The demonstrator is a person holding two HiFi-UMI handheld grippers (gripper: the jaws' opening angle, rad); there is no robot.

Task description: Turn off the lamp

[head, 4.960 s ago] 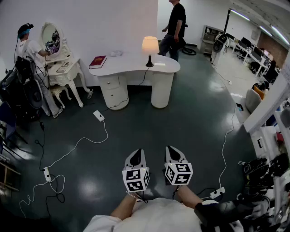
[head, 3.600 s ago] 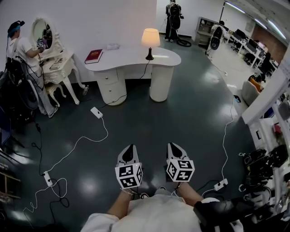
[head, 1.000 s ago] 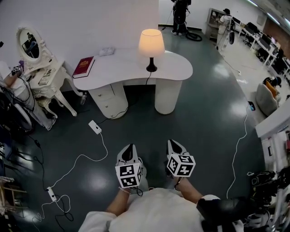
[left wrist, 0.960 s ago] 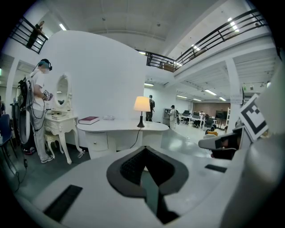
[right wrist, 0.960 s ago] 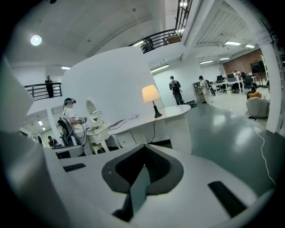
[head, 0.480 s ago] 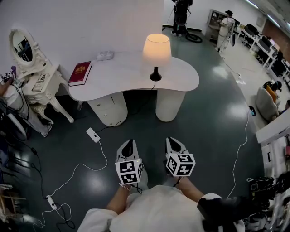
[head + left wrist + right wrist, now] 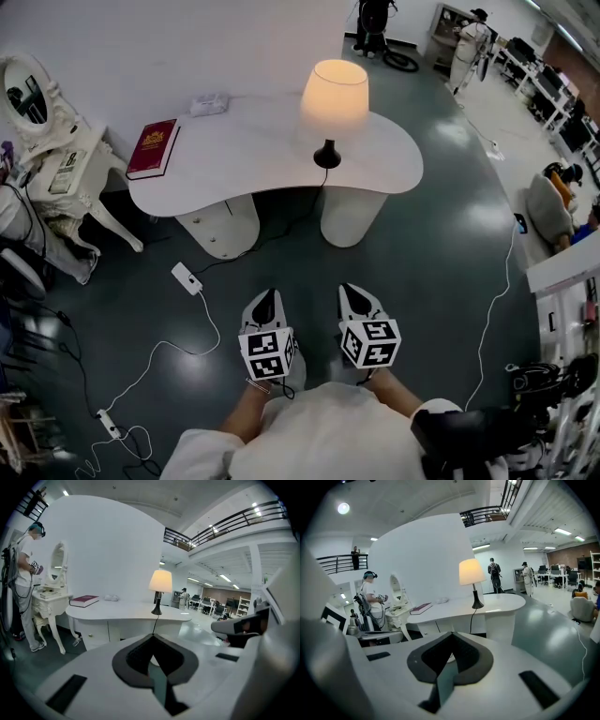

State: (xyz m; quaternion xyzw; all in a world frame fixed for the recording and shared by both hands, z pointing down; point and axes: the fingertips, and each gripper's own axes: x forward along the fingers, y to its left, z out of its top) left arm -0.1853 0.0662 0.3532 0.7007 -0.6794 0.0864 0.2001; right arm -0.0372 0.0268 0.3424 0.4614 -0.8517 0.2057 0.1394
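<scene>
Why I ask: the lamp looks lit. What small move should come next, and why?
Probably step closer to the desk and bring the right gripper toward the lamp. The lamp glows on the desk, while the left gripper and right gripper, both shut and empty, hang over the floor short of the desk edge. No switch is visible.

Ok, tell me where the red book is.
Head view: the red book lies at the left end of the white desk, left of the lit lamp.
</scene>
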